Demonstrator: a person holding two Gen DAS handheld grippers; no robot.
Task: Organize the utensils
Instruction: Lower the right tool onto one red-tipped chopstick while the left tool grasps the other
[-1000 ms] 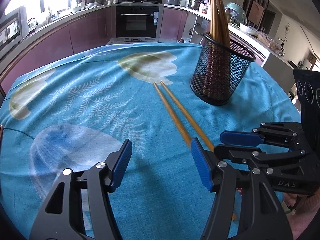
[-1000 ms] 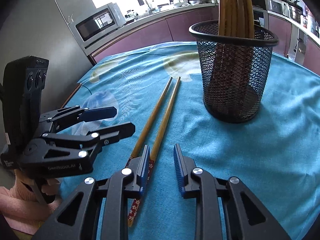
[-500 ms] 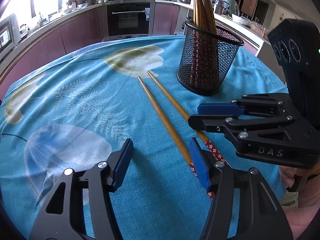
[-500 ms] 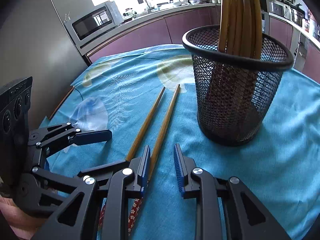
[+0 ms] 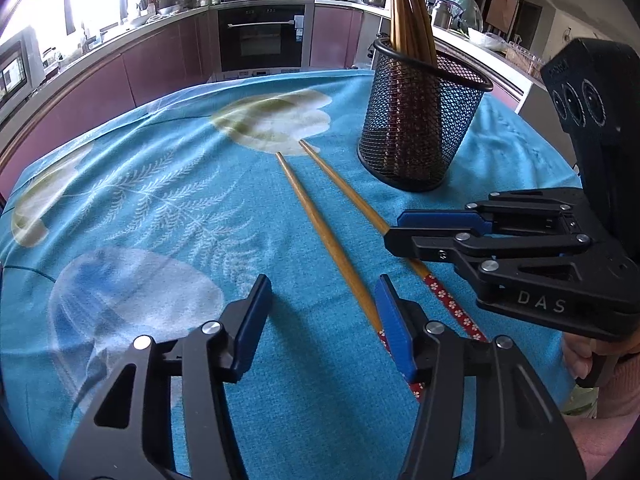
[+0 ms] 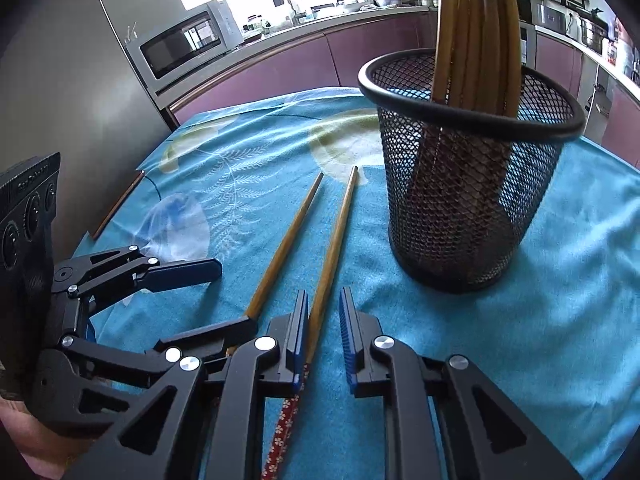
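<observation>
Right wrist view: right tool [image 6: 324,312] closing around one chopstick [image 6: 332,248], cup [image 6: 468,200] at 2 o'clock. Left tool [image 5: 320,312] closing, empty. Chopstick's light, stiff, slippery; grab its patterned end.

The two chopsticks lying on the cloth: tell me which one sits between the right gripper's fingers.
The chopstick nearer the mesh holder: that chopstick runs between the closing right gripper. The other chopstick lies outside it.
</observation>
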